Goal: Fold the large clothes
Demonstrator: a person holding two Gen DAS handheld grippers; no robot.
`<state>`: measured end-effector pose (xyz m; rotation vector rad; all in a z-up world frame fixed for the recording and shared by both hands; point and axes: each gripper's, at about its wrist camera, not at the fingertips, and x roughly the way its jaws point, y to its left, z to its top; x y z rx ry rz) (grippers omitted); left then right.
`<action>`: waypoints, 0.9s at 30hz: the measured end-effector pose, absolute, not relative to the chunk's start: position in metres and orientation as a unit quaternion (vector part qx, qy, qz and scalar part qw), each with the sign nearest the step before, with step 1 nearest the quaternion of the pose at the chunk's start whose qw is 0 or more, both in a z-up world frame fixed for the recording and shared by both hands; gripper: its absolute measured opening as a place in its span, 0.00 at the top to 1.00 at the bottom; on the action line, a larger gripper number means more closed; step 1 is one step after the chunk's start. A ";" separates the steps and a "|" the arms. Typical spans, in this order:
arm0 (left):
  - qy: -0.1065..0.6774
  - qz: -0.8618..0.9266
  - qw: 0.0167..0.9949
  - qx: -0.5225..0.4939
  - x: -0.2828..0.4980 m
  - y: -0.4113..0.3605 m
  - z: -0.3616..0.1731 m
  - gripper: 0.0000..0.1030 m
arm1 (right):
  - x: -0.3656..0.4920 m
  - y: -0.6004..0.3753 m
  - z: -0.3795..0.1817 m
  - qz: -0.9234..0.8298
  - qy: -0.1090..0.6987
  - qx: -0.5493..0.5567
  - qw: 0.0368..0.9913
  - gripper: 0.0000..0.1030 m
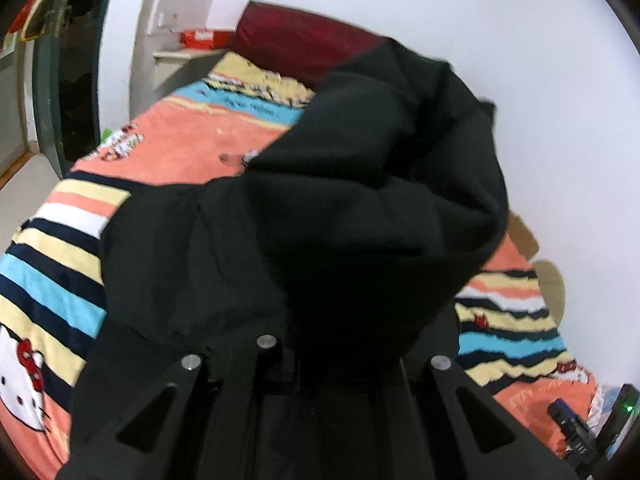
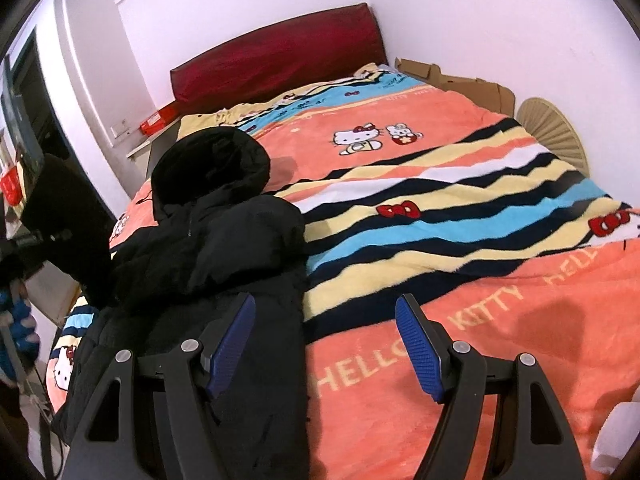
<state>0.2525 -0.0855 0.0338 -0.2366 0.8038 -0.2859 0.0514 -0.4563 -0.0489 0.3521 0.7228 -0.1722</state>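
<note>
A large black hooded jacket (image 2: pixel 224 240) lies on the left side of the bed, hood (image 2: pixel 212 164) toward the headboard. In the left wrist view a raised bunch of the black jacket (image 1: pixel 360 216) fills the middle and covers my left gripper (image 1: pixel 340 344); its fingertips are hidden in the cloth and it seems shut on the jacket. My right gripper (image 2: pixel 325 344) is open and empty, blue pads (image 2: pixel 420 348) wide apart, low over the blanket at the jacket's right edge. The left gripper also shows at the left of the right wrist view (image 2: pixel 44 236).
The bed carries an orange striped Hello Kitty blanket (image 2: pixel 440 184) and a dark red headboard (image 2: pixel 276 56). Cardboard (image 2: pixel 472 84) and a beige fan (image 2: pixel 552 128) lie by the right wall. A red box (image 1: pixel 200 38) sits on a shelf at the left. A doorway (image 1: pixel 72 80) is far left.
</note>
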 end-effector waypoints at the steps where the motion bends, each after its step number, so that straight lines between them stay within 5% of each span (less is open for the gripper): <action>1: 0.396 -0.139 0.901 -0.112 0.254 -0.094 0.028 0.92 | 0.051 -0.460 -0.052 -0.086 0.353 0.173 0.916 0.30; 13: 0.449 -0.136 0.879 -0.086 0.258 -0.120 -0.055 0.90 | 0.055 -0.475 -0.073 -0.101 0.375 0.184 0.903 0.30; 27: 0.451 -0.224 0.861 -0.078 0.227 -0.111 -0.036 0.60 | 0.056 -0.464 -0.067 -0.128 0.386 0.153 0.901 0.21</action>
